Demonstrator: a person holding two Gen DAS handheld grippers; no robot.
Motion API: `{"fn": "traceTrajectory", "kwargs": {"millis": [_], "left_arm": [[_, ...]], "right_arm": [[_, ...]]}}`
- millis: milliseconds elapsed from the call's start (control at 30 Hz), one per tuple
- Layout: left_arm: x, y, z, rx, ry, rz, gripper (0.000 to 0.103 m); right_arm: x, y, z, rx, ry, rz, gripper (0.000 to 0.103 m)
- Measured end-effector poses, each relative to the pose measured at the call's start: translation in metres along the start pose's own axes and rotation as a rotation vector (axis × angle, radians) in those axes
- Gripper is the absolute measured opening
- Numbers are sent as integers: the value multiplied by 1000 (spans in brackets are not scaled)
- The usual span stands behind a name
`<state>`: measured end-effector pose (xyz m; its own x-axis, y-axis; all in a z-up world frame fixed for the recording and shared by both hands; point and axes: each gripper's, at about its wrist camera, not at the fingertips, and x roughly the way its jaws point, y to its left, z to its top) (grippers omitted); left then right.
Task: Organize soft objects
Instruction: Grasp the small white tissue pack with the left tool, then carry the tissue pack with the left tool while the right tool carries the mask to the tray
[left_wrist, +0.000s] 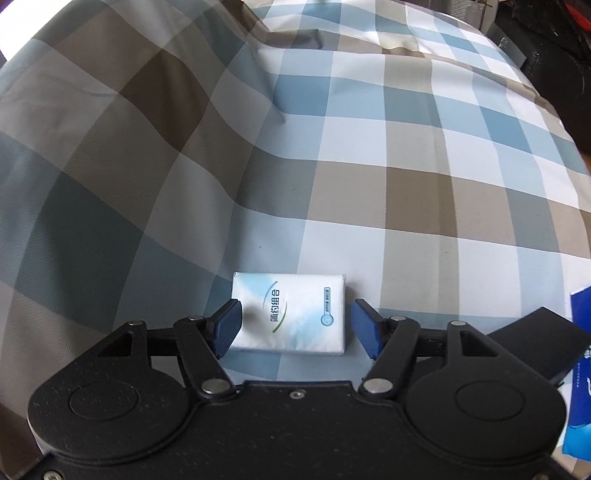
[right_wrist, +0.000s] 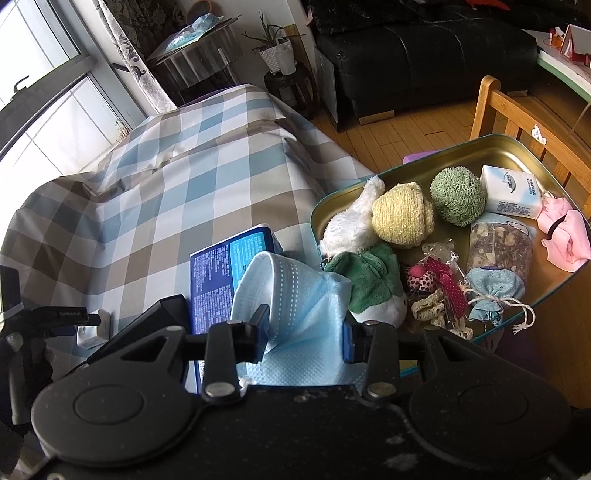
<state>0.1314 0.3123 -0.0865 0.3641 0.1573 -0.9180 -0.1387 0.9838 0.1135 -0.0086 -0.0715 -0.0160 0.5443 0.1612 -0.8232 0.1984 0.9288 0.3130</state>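
Note:
A small white tissue pack (left_wrist: 288, 314) with green and blue print lies flat on the checked cloth (left_wrist: 332, 147). My left gripper (left_wrist: 295, 328) points down over it and is open. The pack sits between the blue pads; the right pad (left_wrist: 365, 332) stands a little clear of the pack's edge. In the right wrist view my right gripper (right_wrist: 306, 334) is shut on a light blue face mask (right_wrist: 295, 295), which bulges up between the fingers. The same view shows the left gripper (right_wrist: 55, 317) at the far left, over the tissue pack (right_wrist: 94, 332).
A gold tin tray (right_wrist: 517, 147) at the right holds several soft things: a white plush, yellow and green knitted balls, another tissue pack (right_wrist: 511, 195), a pink cloth, pouches. A dark blue box (right_wrist: 218, 273) lies beside it. A wooden chair (right_wrist: 491, 107) stands behind.

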Motion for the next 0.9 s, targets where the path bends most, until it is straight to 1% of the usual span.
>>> {"fn": "traceTrajectory", "kwargs": {"millis": [67,100,300,400,533,633,700,800,900], "left_arm": [[6,1,1,-11,9,5,63],[9,2,2,-14,12,8,66],[21,-2,5,6,17,41,71],[26,-3,6,10,22,44,71],[20,0,7,-8,12,30,67],[6,-2,6,-20,-7,23,67],[-9,-6,7,-23,-26,4,67],[-41,-19,9,-3,-80,-38,67],[-74,-41,10,41,-137,-78,67]], "right_arm": [[1,0,0,-4,4,-2,37],[2,1,0,-5,6,-5,37],[4,0,0,-7,11,-11,37],[5,1,0,-7,9,-10,37],[2,-1,0,-4,2,-6,37],[-1,-2,1,0,-7,-2,37],[-4,-2,3,-1,-15,-2,37],[-9,-2,6,-10,-37,-11,37],[-18,-6,12,-10,-73,-23,37]]}}
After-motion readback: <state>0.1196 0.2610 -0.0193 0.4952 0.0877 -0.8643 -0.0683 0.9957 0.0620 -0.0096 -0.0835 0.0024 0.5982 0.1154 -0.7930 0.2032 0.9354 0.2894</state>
